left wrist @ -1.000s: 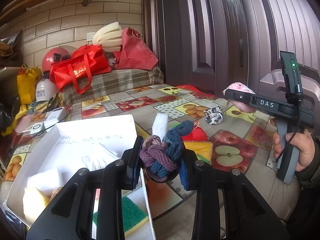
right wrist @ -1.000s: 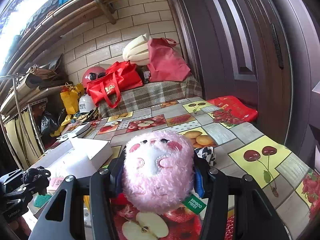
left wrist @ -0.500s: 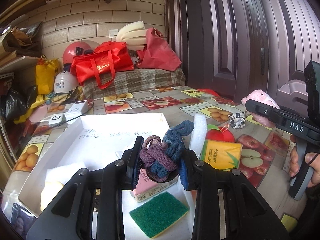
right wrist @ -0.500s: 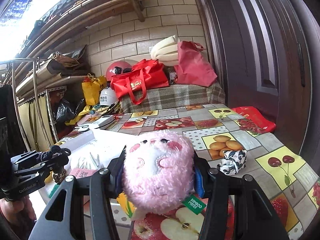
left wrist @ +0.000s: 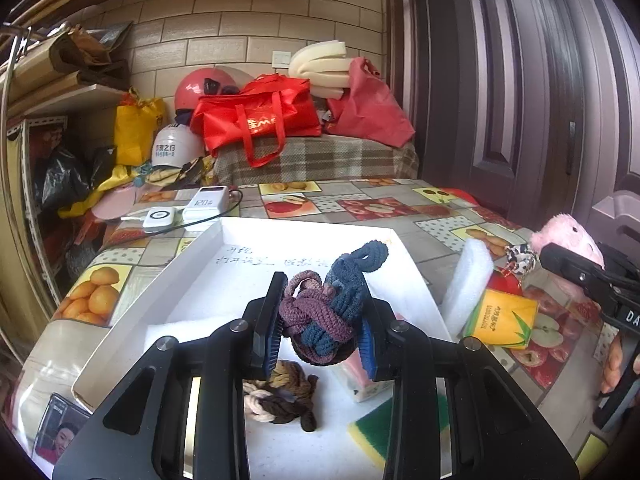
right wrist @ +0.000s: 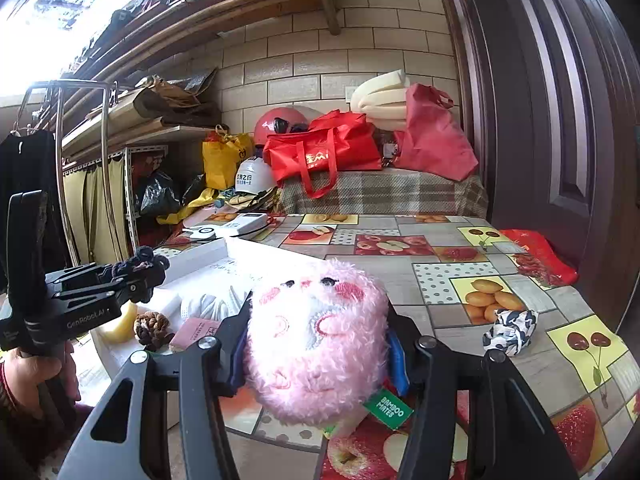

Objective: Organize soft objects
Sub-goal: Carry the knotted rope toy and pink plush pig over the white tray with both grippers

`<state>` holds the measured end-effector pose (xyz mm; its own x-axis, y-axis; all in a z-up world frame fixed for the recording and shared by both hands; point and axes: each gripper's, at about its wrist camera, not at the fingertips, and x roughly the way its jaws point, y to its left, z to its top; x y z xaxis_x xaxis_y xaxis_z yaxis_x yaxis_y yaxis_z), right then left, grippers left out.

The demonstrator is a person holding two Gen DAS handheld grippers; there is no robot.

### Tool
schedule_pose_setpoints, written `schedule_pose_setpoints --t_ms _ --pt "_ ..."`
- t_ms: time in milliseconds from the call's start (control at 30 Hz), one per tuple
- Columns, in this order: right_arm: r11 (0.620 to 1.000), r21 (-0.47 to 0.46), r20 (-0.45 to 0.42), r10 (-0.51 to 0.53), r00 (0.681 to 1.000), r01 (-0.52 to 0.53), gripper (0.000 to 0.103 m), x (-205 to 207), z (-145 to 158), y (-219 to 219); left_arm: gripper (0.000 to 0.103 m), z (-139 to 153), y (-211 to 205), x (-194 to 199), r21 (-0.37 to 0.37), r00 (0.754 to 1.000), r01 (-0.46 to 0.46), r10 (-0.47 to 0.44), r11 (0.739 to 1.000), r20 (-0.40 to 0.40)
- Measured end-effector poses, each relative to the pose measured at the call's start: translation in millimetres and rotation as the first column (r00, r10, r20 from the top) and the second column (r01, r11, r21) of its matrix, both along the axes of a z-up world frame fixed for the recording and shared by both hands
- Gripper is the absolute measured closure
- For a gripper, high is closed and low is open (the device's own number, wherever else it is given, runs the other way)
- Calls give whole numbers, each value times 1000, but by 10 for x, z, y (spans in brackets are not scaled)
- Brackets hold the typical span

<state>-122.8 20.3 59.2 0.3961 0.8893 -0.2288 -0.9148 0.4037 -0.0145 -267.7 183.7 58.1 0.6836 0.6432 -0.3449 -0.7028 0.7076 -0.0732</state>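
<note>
Fruit-patterned cloth covers the surface (left wrist: 360,208), with a white box (left wrist: 304,236) on it. Nearest, the left hand-held gripper (left wrist: 324,334) is clamped on a knot of purple and blue hair ties (left wrist: 326,312) above the box. The right hand-held gripper (right wrist: 316,354) is clamped on a pink plush toy (right wrist: 316,336) just beside the box. Beyond, red bags (right wrist: 324,152) sit against a brick wall (right wrist: 320,52).

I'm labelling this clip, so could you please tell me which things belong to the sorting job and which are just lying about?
Job: knot, left gripper, plush, right gripper, box.
Lying about: helmets, red bag, power bank.
</note>
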Motion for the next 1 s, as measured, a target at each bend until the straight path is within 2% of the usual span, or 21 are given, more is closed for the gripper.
schedule_pose_setpoints --t_ms 133,200,533,767,1000 --pt "998 -37 -1 45 999 -45 49 -87 -27 129 72 -21 184 -138 -82 997 -38 43 996 57" --pt "995 -58 -7 84 996 -84 49 -141 -43 212 72 -26 234 -185 -100 995 -54 62 994 73" --pt "962 -169 -72 206 976 -216 49 -366 -191 628 72 -38 383 -304 -110 992 -93 102 990 74" --pt "920 -261 10 304 953 -291 49 -697 -255 877 72 -56 430 -343 -133 991 -96 107 987 82" --pt "856 -350 -72 380 922 -380 49 -705 -372 1090 72 -39 381 -265 -96 994 -86 91 992 53"
